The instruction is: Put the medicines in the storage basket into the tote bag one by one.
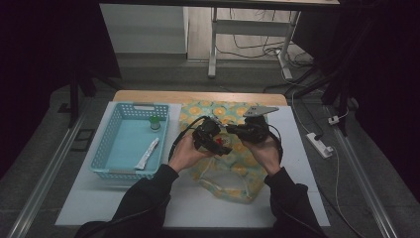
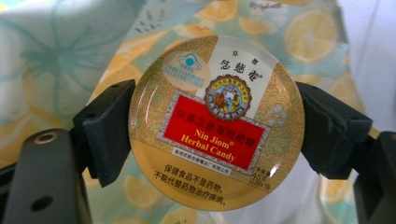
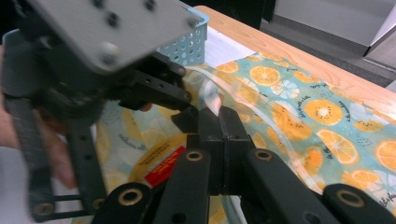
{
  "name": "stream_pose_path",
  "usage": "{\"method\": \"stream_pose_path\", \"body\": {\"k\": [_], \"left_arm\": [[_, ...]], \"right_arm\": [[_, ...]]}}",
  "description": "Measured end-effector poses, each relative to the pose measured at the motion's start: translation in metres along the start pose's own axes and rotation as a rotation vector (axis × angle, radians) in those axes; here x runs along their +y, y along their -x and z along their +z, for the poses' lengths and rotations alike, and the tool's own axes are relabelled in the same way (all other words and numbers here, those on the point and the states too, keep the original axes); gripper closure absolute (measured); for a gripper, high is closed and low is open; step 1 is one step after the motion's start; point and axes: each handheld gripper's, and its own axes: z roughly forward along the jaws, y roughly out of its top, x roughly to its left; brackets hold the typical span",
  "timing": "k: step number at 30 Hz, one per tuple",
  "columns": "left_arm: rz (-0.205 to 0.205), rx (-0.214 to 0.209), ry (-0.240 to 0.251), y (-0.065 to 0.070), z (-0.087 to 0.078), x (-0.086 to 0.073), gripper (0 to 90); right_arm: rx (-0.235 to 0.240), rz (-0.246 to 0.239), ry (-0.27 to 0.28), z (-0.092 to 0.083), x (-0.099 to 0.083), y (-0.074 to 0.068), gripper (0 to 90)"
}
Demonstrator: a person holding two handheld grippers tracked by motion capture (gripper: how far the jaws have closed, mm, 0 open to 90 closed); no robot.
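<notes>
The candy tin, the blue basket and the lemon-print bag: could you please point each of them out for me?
candy tin (image 2: 217,126), left gripper view, on the red label of its lid.
blue basket (image 1: 104,148), high view, on its left wall.
lemon-print bag (image 3: 322,112), right gripper view, on an orange-slice print of the fabric.

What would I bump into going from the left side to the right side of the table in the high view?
Blue basket with a white tube and a small green-capped bottle inside → left hand-held gripper gripping the round candy tin → right hand-held gripper, over the orange-print bag → white power strip on the floor.
</notes>
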Motion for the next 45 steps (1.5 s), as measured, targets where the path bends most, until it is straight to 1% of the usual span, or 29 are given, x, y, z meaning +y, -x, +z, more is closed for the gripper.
{"method": "stream_pose_path", "body": {"k": [4, 8, 12, 15, 17, 18, 20, 23, 24, 25, 26, 27, 28, 30, 31, 36, 37, 39, 41, 43, 45], "left_arm": [[-0.006, 0.011, -0.008, -0.005, 0.009, 0.0, 20.3], [-0.009, 0.035, -0.01, -0.011, 0.017, -0.003, 20.3], [-0.03, 0.044, -0.007, -0.017, 0.027, -0.007, 20.3], [-0.033, 0.051, -0.012, -0.021, 0.032, -0.01, 20.3], [-0.047, 0.057, -0.002, -0.023, 0.035, -0.013, 20.2], [-0.042, 0.054, -0.006, -0.025, 0.036, -0.013, 20.2], [-0.053, 0.056, 0.005, -0.026, 0.04, -0.015, 20.2], [-0.037, 0.067, -0.001, -0.028, 0.043, -0.016, 20.1], [-0.038, 0.071, 0.002, -0.028, 0.045, -0.016, 20.0], [-0.05, 0.074, 0.012, -0.027, 0.046, -0.016, 19.9], [-0.038, 0.075, 0.001, -0.028, 0.046, -0.016, 19.7], [-0.05, 0.079, 0.01, -0.027, 0.047, -0.016, 19.5], [-0.053, 0.082, 0.014, -0.026, 0.047, -0.016, 19.1], [-0.049, 0.074, 0.019, -0.026, 0.045, -0.015, 17.0], [-0.062, 0.077, 0.033, -0.026, 0.045, -0.015, 15.9], [-0.071, 0.068, 0.042, -0.024, 0.037, -0.014, 13.9], [-0.067, 0.065, 0.038, -0.024, 0.035, -0.014, 13.0], [-0.074, 0.059, 0.039, -0.022, 0.033, -0.015, 12.3], [-0.067, 0.06, 0.035, -0.021, 0.029, -0.016, 12.1], [-0.075, 0.044, 0.041, -0.02, 0.026, -0.017, 10.7], [-0.069, 0.028, 0.032, -0.019, 0.022, -0.017, 8.2]], "right_arm": [[-0.002, 0.002, -0.007, 0.002, -0.001, 0.001, 90.0], [-0.009, 0.003, -0.016, 0.004, -0.003, 0.002, 90.0], [-0.015, 0.007, -0.024, 0.005, -0.004, 0.003, 90.0], [-0.019, 0.011, -0.021, 0.006, -0.005, 0.004, 90.0], [-0.021, 0.013, -0.024, 0.006, -0.005, 0.005, 90.0], [-0.02, 0.014, -0.023, 0.006, -0.006, 0.005, 90.0], [-0.022, 0.017, -0.026, 0.007, -0.006, 0.006, 90.0], [-0.021, 0.016, -0.03, 0.008, -0.007, 0.006, 90.0], [-0.022, 0.019, -0.031, 0.008, -0.007, 0.006, 90.0], [-0.021, 0.019, -0.031, 0.008, -0.007, 0.006, 90.0], [-0.021, 0.019, -0.032, 0.008, -0.007, 0.006, 90.0], [-0.021, 0.019, -0.031, 0.008, -0.007, 0.006, 90.0], [-0.02, 0.018, -0.03, 0.008, -0.007, 0.006, 90.0], [-0.02, 0.02, -0.028, 0.008, -0.007, 0.006, 90.0], [-0.02, 0.02, -0.025, 0.008, -0.007, 0.006, 90.0], [-0.018, 0.018, -0.024, 0.007, -0.007, 0.007, 90.0], [-0.017, 0.019, -0.024, 0.007, -0.007, 0.007, 90.0], [-0.017, 0.02, -0.025, 0.007, -0.007, 0.007, 90.0], [-0.017, 0.019, -0.025, 0.007, -0.007, 0.007, 90.0], [-0.014, 0.02, -0.025, 0.007, -0.007, 0.006, 90.0], [-0.013, 0.019, -0.025, 0.007, -0.007, 0.006, 90.0]]}}
